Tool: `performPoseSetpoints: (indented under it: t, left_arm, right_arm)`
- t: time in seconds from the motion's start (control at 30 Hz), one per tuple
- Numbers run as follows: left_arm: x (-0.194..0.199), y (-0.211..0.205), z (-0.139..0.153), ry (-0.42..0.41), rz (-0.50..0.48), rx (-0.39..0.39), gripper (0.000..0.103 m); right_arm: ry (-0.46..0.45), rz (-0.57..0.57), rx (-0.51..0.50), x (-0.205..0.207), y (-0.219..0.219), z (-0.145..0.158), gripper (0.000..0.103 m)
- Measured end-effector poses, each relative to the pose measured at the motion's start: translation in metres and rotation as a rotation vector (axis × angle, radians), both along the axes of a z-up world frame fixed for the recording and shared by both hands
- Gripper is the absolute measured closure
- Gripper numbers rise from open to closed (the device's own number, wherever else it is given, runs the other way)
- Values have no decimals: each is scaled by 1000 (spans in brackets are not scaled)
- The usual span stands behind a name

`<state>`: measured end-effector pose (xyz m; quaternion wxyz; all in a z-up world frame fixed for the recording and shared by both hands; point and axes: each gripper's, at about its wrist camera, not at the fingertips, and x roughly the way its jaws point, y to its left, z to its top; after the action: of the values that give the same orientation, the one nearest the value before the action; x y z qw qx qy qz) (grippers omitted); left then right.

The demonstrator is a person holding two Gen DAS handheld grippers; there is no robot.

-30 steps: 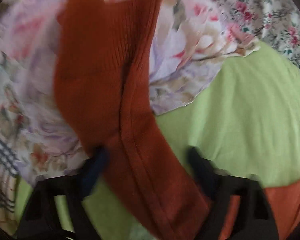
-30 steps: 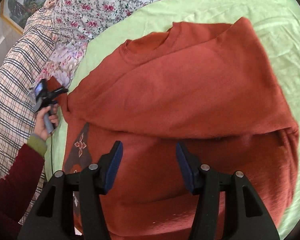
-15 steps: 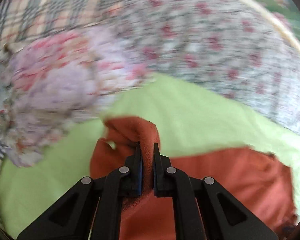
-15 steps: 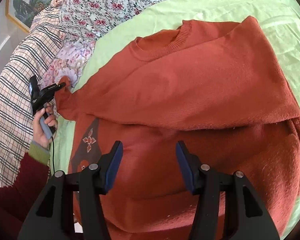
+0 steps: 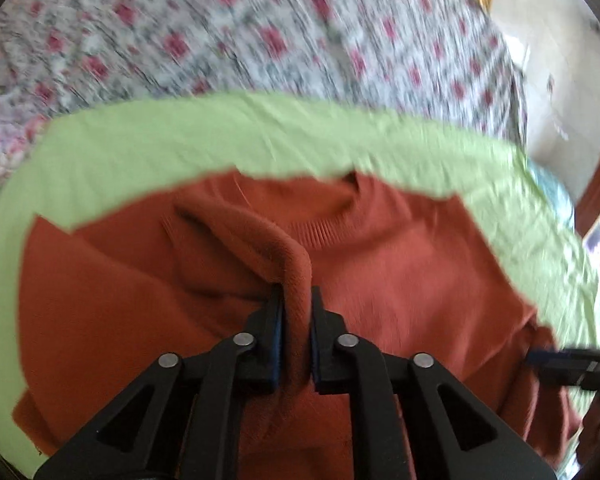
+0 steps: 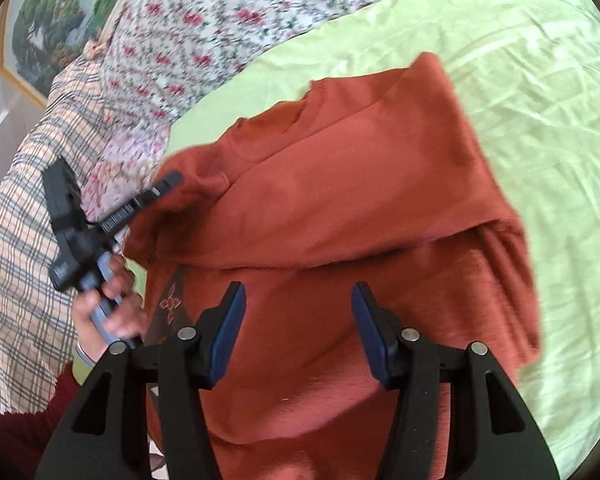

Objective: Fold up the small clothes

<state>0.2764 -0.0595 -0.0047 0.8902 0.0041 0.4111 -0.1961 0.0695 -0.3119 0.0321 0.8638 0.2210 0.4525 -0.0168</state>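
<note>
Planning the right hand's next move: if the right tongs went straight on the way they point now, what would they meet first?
Most likely the rust-orange sweater: the open, empty right tongs point down at its folded body, just below the sleeve fold. Depth is unclear.

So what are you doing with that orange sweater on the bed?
A person is folding the orange sweater on the green sheet. The left hand-held gripper has a fold of its sleeve between its fingers, with the jaws just easing apart, and carries it over the sweater's body. The right hand-held gripper is open above the sweater, holding nothing.
</note>
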Motion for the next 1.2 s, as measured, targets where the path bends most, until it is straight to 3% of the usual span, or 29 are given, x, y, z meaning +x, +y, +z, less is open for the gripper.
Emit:
performPoseSetpoints:
  t: [0.1,0.17,0.43,0.6,0.67,0.83,0.87,0.9,0.93,1.07,1.2]
  left_arm:
    - [-8,1,-11,46,-13,0,75]
    - [-20,9,-15,51,1,-4,55]
    - [-70,84,-8,54,100,2,45]
    - [-83,152,-7,61,281,-5,45]
    - [-79,180,-16,98,363,6,45]
    - [-74,207,-30,160,402,27,42]
    - [-73,208,-31,158,399,31,42]
    - [-73,208,-31,152,395,38,42]
    - [-71,206,-31,148,391,51,42]
    - [-58,195,-28,143,379,52,43]
    - [-43,180,-24,134,343,34,42]
  right_arm:
    - [3,-1,-7,7,-2,2,47]
    - [2,18,-21,18,2,3,47]
    - [-19,170,-68,95,49,2,47]
    - [-11,252,-126,158,88,-8,47]
    - [6,269,-155,188,102,-17,47]
    - [98,301,-264,235,124,-47,48]
    - [115,303,-274,240,124,-54,56]
    - [119,303,-270,241,123,-55,88]
    - [100,292,-247,237,119,-51,94]
    - [-84,217,-201,201,95,-3,94]
    - [-265,51,-161,137,42,43,94]
